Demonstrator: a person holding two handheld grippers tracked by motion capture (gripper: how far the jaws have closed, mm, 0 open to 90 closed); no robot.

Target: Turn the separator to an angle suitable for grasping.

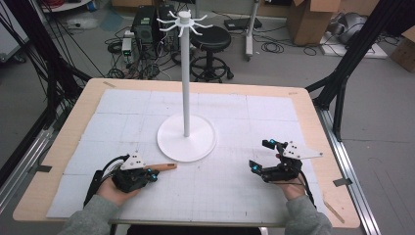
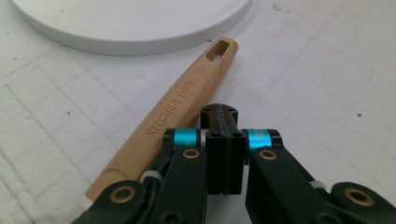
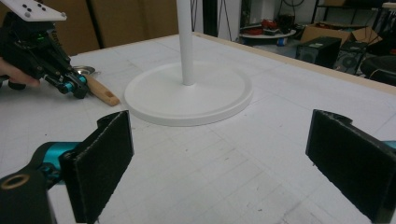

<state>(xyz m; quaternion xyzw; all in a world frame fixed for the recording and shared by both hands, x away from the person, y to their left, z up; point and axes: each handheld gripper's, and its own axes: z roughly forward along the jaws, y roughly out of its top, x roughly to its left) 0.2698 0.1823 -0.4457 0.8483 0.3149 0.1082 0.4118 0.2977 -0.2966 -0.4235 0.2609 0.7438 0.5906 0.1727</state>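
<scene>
White stand (image 1: 186, 137) (mid-table) blocks the middle; flanks open

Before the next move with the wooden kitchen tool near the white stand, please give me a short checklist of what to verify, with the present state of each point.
1. Left gripper jaws shut with nothing between them: ok.
2. Wooden kitchen tool held: not ok; it lies flat on the table beside the jaws.
3. Hanging hole in the handle visible: ok.
4. Right gripper open: ok.
5. Stand upright: ok.
6. Stand's hooks free: ok.
</scene>
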